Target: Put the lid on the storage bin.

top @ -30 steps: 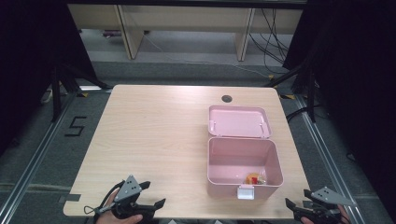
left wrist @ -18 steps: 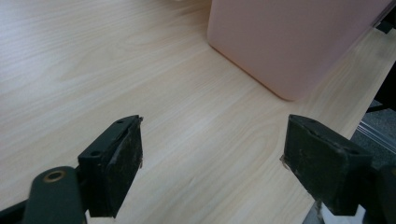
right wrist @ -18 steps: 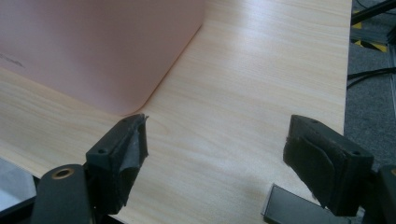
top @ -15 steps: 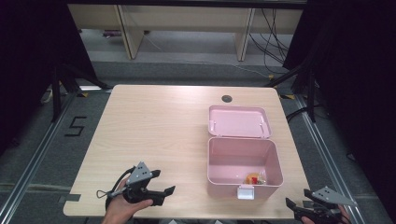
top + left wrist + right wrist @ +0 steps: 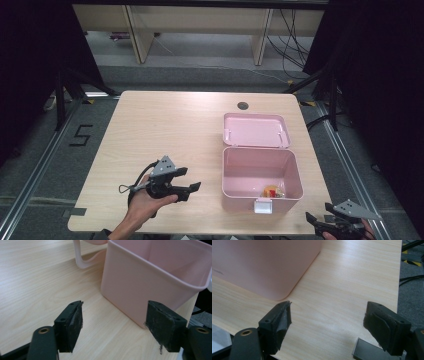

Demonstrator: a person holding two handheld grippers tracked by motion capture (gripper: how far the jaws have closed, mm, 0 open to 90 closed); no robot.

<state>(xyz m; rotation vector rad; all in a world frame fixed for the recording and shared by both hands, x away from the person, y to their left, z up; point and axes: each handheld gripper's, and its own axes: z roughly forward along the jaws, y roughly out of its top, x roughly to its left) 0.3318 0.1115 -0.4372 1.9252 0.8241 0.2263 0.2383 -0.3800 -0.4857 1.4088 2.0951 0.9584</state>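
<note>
Open pink plastic box [image 5: 261, 175] sat right-centre on light wood tabletop [image 5: 165, 130], lid back. L gripper [image 5: 187, 190] just left of it, fingers apart, just been closing on nothing. R gripper [image 5: 320, 226] at near-right edge, fingers wide.

Light wooden table [image 5: 165, 125] on grey floor [image 5: 45, 165], dark surroundings.

text: "5" | on: floor [image 5: 60, 150] left of table [image 5: 165, 120]

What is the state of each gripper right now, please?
Left gripper: open, jaws have just been closing, nothing between them.
Right gripper: open, holding nothing.
</note>
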